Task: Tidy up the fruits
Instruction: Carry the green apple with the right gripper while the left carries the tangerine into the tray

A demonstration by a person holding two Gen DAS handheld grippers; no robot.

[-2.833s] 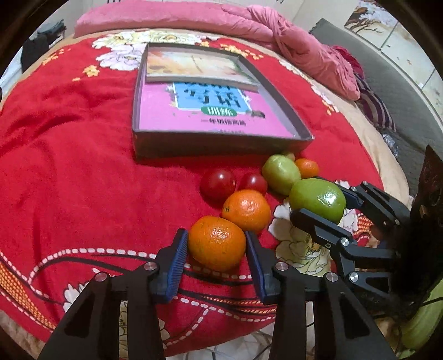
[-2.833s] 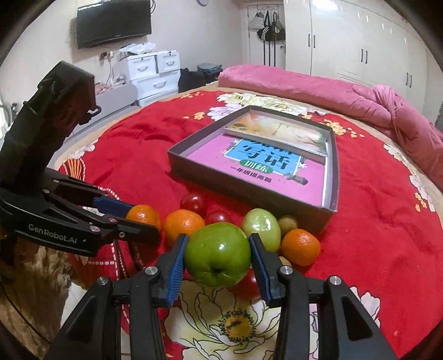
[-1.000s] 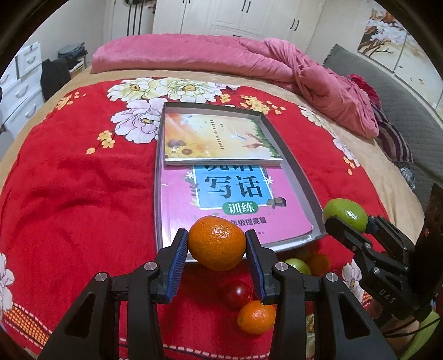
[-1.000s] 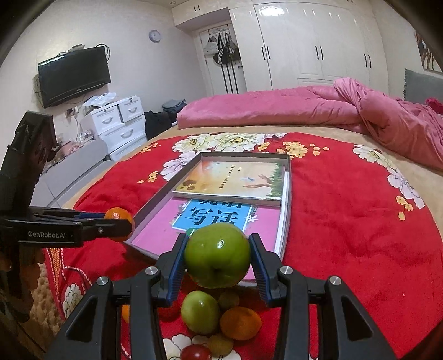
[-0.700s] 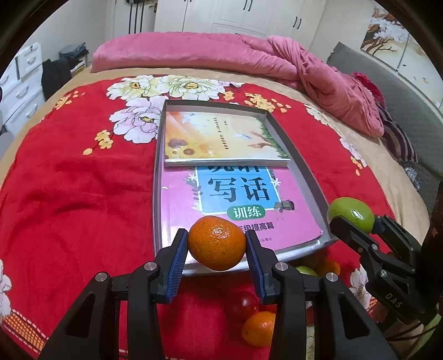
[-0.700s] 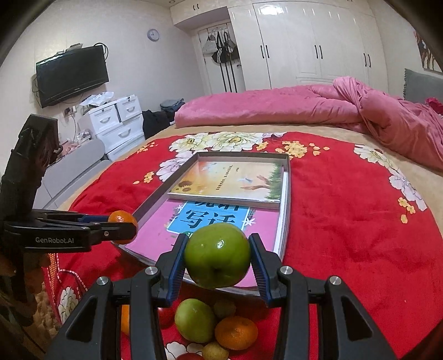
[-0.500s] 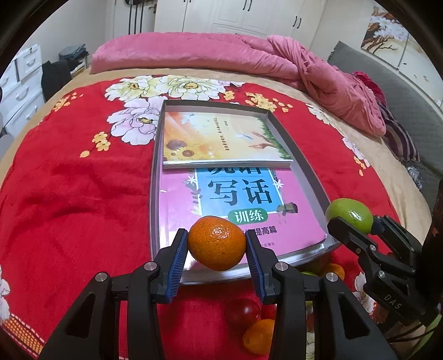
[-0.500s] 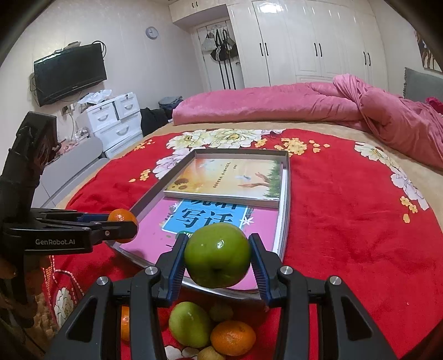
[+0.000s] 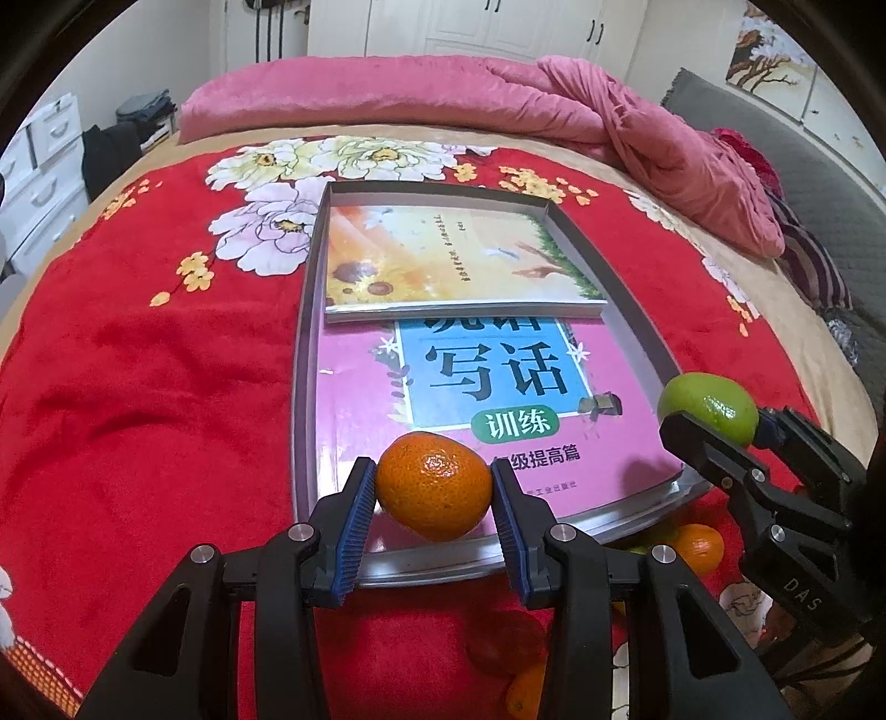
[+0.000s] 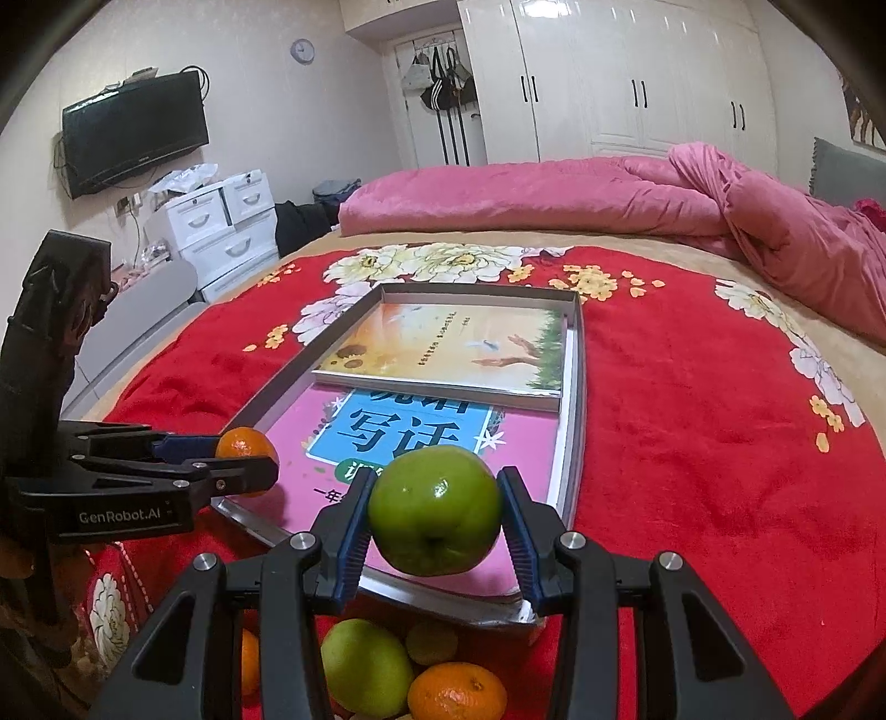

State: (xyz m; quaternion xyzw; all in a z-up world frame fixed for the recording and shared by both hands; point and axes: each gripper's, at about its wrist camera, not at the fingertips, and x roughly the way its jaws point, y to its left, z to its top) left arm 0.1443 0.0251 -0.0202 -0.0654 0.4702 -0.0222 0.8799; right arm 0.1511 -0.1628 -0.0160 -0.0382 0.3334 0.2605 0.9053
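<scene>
television (image 10: 135, 133) only in right view, painting (image 9: 767, 52) only left

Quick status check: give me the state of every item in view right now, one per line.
Left gripper: shut on the orange.
Orange: held off the bed, over the tray's near edge.
Right gripper: shut on the green apple.
Green apple: held above the tray's near edge.
Tray: on the red blanket, holding two books, no fruit.
Loose fruit: on the blanket by the tray.
</scene>
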